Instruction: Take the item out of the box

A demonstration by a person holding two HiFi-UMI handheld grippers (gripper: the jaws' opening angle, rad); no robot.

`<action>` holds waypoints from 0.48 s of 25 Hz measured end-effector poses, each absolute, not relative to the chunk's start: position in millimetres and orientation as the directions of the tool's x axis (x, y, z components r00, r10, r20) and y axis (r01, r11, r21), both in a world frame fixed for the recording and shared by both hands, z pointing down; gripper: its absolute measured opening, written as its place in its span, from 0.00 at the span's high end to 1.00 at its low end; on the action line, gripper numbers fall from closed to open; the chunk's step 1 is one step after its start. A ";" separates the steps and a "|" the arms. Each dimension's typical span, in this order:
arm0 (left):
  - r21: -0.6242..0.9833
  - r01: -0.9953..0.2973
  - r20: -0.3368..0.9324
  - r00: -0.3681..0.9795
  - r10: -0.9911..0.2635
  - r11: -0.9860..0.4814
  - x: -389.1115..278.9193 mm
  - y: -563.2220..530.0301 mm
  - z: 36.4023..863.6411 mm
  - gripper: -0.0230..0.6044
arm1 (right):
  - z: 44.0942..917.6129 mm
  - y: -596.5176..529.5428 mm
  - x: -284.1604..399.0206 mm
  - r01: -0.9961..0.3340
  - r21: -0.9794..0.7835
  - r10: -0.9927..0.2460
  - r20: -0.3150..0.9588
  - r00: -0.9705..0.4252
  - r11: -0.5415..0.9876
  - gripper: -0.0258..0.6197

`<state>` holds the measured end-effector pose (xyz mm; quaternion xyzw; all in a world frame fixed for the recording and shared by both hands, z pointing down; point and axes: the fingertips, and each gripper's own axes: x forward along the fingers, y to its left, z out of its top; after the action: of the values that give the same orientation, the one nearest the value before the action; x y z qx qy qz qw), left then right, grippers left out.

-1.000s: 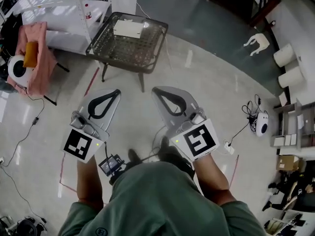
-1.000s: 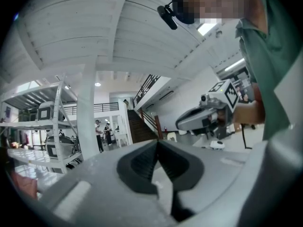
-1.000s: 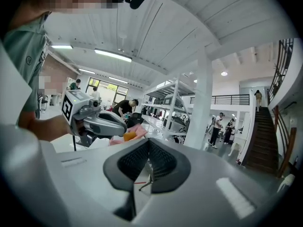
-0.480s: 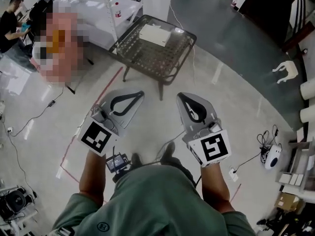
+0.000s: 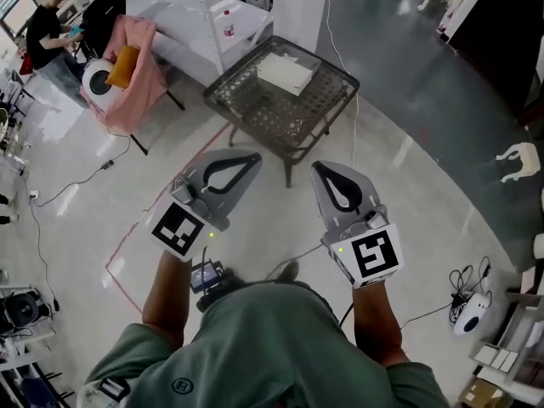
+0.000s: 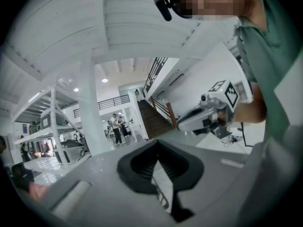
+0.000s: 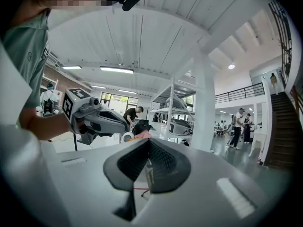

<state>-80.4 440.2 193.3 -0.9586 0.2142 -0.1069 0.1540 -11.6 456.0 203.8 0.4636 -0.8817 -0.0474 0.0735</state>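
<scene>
Box (image 5: 285, 73) — white, flat, seemingly closed — on wire table (image 5: 265, 117)

Bright, even light throughout; the glossy floor (image 5: 408, 185) shows pale glare. Ceiling strip lights (image 7: 116, 70) glow. Both gripper views bulge strongly, with black corners.

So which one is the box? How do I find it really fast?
Look for the dark table with the woven-looking top, standing right next to the big white pillar. On the far side of its top lies the box. It is flat and white, and it is the only thing on that dark table, so it stands out.
</scene>
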 end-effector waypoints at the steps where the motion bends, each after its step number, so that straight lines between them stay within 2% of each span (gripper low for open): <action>1: -0.350 -0.381 0.139 0.882 -0.450 -0.856 -73.9 439.2 191.7 0.96 | 204.0 453.8 -5.0 -0.806 0.149 -0.819 0.085 -0.567 0.573 0.95; 8: -0.339 -0.379 0.187 0.870 -0.456 -0.861 -39.3 414.1 204.4 0.96 | 221.7 423.9 25.3 -0.795 0.095 -0.800 0.105 -0.590 0.599 0.95; 12: -0.356 -0.356 0.174 0.883 -0.436 -0.864 -36.8 388.8 202.8 0.96 | 221.8 400.9 25.6 -0.810 0.091 -0.814 0.108 -0.571 0.580 0.95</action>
<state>-36.8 388.8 202.8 -0.9572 0.2070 -0.1252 0.1591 25.6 400.9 221.8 0.4580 -0.8861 -0.0156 0.0690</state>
